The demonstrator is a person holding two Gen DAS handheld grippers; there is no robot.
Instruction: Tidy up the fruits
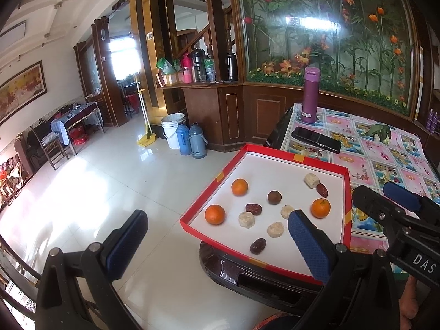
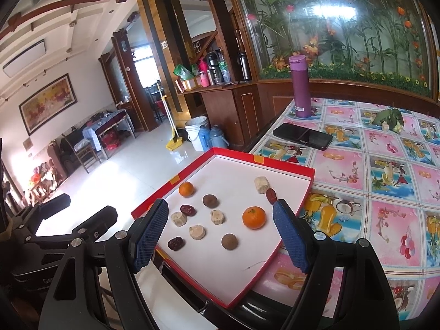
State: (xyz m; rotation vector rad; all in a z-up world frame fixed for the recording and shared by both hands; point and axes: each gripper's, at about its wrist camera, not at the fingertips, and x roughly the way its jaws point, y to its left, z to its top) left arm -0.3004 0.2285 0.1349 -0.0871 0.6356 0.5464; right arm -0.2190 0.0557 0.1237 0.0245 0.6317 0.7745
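right wrist view: i hover both spread, empty tongs, right gripper (image 2: 221,233) and left gripper (image 1: 217,243), near the red tray (image 2: 286,166), its fruits scattered.

My tray (image 2: 286,169) sat on the table's (image 2: 385,181) near-left corner, low and centre in the right wrist frame. In it, a mandarin (image 2: 254,217) lay right of centre, another mandarin (image 2: 186,189) upper left of it. Dates (image 2: 188,210) and pale cakes (image 2: 217,216) lay scattered between. Behind the tray lay a phone (image 2: 302,136), and behind that stood a flask (image 2: 301,86).
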